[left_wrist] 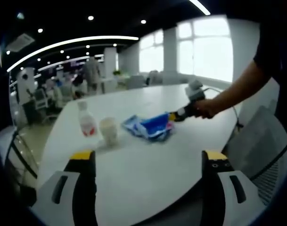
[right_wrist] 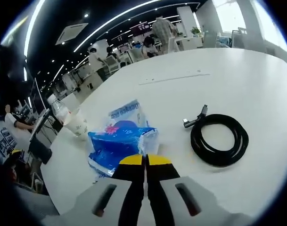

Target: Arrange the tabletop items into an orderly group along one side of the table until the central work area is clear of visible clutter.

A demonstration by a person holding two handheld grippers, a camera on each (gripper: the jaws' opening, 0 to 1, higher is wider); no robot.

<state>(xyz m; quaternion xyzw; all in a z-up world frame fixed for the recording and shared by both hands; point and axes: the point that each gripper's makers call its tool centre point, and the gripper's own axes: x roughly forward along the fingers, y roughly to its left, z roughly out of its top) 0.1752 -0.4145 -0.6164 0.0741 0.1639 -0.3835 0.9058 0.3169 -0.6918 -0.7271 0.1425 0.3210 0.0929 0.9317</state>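
A blue and white plastic packet (left_wrist: 150, 126) (right_wrist: 122, 141) lies crumpled on the white table (left_wrist: 148, 179). My right gripper (right_wrist: 144, 160) (left_wrist: 174, 116) is shut, its yellow tips pinching the packet's near edge. A paper cup (left_wrist: 109, 131) (right_wrist: 77, 124) stands beside a clear water bottle (left_wrist: 86, 123) (right_wrist: 58, 110), to the left of the packet. A coiled black cable (right_wrist: 219, 139) lies on the table to the right of the packet. My left gripper (left_wrist: 148, 160) hovers over the near table edge, its jaws wide apart and holding nothing, well short of the cup.
A grey mesh chair (left_wrist: 262, 141) stands at the table's right side. A person's hand (left_wrist: 207, 108) holds the right gripper. Office desks and people (right_wrist: 159, 28) fill the far background. The far table surface (right_wrist: 218, 80) is bare white.
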